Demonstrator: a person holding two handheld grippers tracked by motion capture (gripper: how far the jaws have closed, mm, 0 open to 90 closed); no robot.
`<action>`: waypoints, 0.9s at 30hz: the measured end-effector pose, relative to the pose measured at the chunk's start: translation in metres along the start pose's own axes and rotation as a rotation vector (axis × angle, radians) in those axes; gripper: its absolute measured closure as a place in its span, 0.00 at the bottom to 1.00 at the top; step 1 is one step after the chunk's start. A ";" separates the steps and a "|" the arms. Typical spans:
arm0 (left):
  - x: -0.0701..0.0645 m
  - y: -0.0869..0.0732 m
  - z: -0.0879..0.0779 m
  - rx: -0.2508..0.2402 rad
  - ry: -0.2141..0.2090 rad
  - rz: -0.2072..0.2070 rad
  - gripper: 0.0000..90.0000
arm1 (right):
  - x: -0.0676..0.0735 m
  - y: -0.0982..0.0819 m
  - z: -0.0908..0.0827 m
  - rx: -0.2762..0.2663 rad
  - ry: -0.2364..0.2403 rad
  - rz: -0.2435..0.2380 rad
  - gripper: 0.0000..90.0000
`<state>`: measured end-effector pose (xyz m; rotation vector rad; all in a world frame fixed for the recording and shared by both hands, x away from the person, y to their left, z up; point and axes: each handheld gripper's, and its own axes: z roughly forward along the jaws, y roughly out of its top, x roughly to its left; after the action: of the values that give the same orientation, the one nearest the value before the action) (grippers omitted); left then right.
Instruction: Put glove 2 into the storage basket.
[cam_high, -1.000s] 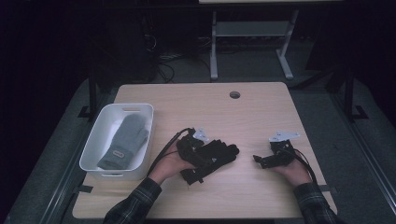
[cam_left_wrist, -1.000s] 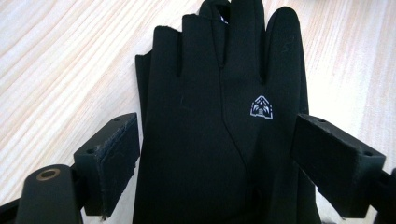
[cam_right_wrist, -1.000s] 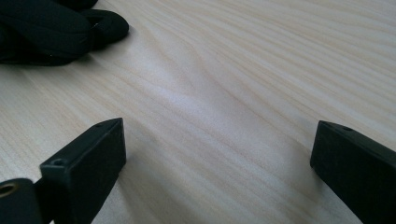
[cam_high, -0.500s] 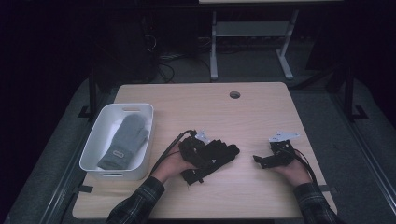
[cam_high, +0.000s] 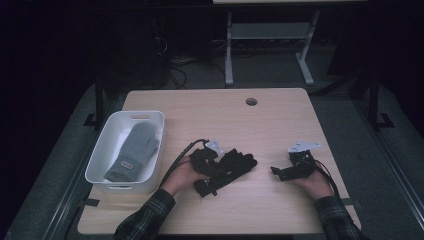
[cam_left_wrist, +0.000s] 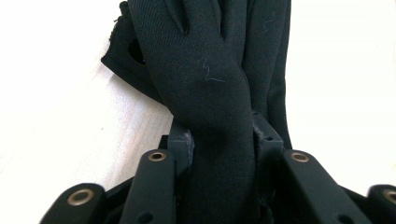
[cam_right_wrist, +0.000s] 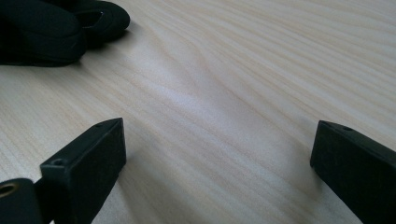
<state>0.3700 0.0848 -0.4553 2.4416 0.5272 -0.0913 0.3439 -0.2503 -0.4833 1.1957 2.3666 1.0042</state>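
1. Your left tool (cam_high: 220, 170) lies low on the bench (cam_high: 210, 107), at about 7 o'clock from the bench's middle in the high view. Its jaws are clamped on a black glove (cam_left_wrist: 205, 88).
2. In the left gripper view, the glove's fabric is pinched between the two jaws and runs up toward 12 o'clock. The rest of the glove lies flat on the pale wood beyond them.
3. In the high view, the black glove (cam_high: 235, 162) spreads toward 2 o'clock from your left hand (cam_high: 182, 175). It rests on the bench surface.
4. Your right tool (cam_high: 287, 171) sits at about 4 o'clock from the bench's middle, well apart from the left tool. Your right hand (cam_high: 315, 182) holds it from behind.
5. In the right gripper view, the right tool (cam_right_wrist: 217, 158) has its jaws spread wide. Bare wood lies between them and nothing is gripped. The black glove (cam_right_wrist: 51, 28) shows at 10 o'clock in that view.
6. A white bin (cam_high: 102, 155) stands at the bench's 9 o'clock edge. A grey mitten (cam_high: 135, 150) lies inside it, cuff toward you.
7. A round cable hole (cam_high: 251, 101) sits near the bench's far edge, at about 1 o'clock.
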 end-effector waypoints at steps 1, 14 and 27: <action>0.000 0.000 -0.001 0.001 -0.001 -0.004 0.77 | 0.000 0.000 0.000 -0.002 0.000 -0.006 0.04; -0.008 0.010 -0.032 0.008 0.009 -0.032 0.78 | 0.000 0.000 0.000 0.001 0.000 -0.002 0.04; -0.007 0.020 -0.102 -0.066 0.084 -0.084 0.78 | 0.000 0.000 0.000 0.000 0.000 -0.001 0.04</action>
<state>0.3651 0.1289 -0.3606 2.3670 0.6602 -0.0067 0.3438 -0.2502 -0.4835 1.1943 2.3672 1.0037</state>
